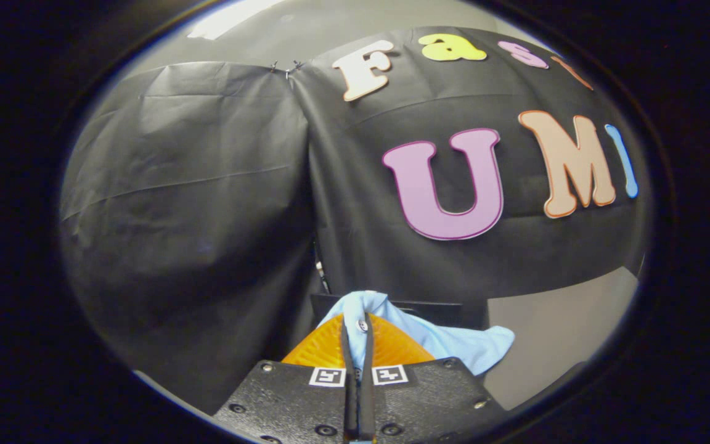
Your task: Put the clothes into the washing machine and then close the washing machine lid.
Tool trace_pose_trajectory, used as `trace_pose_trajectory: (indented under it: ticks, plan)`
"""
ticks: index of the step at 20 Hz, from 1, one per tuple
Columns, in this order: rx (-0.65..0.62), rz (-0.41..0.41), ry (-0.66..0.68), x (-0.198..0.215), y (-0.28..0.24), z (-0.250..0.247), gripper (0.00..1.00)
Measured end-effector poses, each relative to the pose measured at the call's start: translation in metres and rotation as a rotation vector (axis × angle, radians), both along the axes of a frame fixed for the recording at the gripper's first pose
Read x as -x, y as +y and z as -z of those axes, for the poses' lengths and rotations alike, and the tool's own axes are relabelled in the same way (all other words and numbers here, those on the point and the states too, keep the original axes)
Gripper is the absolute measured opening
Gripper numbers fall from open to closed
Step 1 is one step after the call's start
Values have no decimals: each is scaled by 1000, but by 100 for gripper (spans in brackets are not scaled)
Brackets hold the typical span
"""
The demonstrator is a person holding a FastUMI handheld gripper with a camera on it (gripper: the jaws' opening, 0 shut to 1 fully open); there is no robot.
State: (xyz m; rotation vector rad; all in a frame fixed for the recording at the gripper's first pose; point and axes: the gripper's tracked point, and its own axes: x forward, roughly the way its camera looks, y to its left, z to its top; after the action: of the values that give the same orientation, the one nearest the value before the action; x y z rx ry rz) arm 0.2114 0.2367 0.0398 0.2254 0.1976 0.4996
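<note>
The gripper pinched a light blue garment between its pressed-together fingers, the cloth draping to the right, held up before the booth's black cloth wall.

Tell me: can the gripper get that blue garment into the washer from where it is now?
Hard to say. The gripper is shut on the light blue garment, which drapes over and beyond the fingers, so the grasp looks fine. But it points at the black cloth wall; I cannot make out the washer's opening ahead.
</note>
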Motion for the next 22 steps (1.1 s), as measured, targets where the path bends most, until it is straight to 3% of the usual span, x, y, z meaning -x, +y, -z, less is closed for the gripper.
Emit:
trace_pose_trajectory:
  ticks: [6, 12, 17, 22]
  plan:
    - [15, -72, 83, 0, 50, 48, 1]
    - [106, -86, 178, -10, 68, 106, 2]
    - [157, -63, 229, -20, 59, 145, 7]
    - [158, -44, 244, -20, 49, 150, 18]
